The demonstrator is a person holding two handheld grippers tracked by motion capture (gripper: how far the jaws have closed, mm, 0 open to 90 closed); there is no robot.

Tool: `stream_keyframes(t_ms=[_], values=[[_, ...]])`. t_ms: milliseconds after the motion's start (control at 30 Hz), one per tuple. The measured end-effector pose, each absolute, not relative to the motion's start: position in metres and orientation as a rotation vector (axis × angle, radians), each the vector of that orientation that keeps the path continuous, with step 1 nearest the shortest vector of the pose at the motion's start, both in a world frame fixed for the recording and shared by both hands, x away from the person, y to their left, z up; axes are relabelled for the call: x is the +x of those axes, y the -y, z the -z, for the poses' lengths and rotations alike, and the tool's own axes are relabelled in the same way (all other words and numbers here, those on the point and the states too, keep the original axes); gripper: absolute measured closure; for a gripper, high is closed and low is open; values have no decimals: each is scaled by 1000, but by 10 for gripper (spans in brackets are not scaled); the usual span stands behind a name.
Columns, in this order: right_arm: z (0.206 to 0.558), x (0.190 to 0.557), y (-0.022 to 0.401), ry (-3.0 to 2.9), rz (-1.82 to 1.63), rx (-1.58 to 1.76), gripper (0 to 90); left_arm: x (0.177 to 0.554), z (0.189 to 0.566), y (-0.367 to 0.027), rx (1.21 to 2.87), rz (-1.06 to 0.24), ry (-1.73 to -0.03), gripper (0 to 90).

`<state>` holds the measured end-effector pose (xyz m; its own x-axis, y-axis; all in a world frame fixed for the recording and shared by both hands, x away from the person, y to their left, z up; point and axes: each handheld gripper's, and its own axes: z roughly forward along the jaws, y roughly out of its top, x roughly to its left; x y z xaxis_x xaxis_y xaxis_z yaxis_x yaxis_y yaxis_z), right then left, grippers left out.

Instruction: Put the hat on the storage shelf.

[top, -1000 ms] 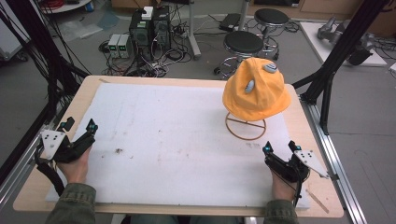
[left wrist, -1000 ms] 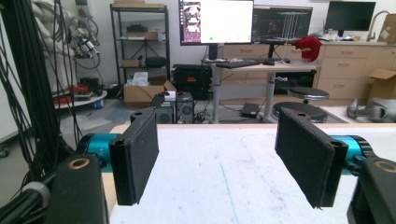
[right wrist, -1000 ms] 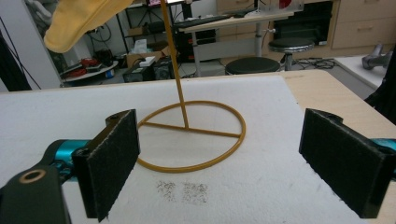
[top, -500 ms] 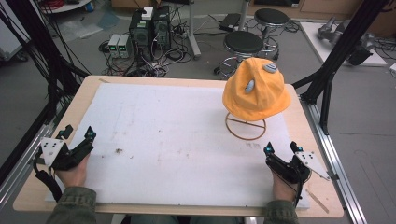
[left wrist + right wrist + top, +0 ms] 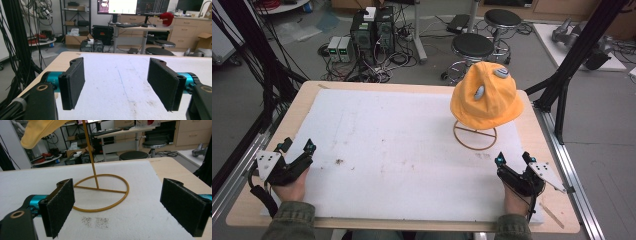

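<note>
High view: both hand-held grippers, left [image 5: 297, 148] and right [image 5: 512, 159], rest open on the desk [image 5: 377, 87], empty; the hat [image 5: 486, 95] hangs on its stand [image 5: 475, 136] to keep its shape

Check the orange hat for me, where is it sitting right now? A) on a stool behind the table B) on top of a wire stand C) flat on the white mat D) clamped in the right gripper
B: the orange hat sits atop the wire stand, whose ring base rests on the white mat; the right gripper is open and apart from it.
</note>
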<state>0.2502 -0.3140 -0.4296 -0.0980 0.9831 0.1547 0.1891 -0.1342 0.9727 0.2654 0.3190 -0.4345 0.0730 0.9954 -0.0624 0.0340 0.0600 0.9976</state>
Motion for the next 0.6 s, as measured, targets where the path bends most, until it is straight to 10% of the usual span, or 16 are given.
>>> stream_keyframes(t_ms=[600], values=[[429,250,313,-1364,-1325,1403,112,260,434,-323,1193,-1072,-1201,304]])
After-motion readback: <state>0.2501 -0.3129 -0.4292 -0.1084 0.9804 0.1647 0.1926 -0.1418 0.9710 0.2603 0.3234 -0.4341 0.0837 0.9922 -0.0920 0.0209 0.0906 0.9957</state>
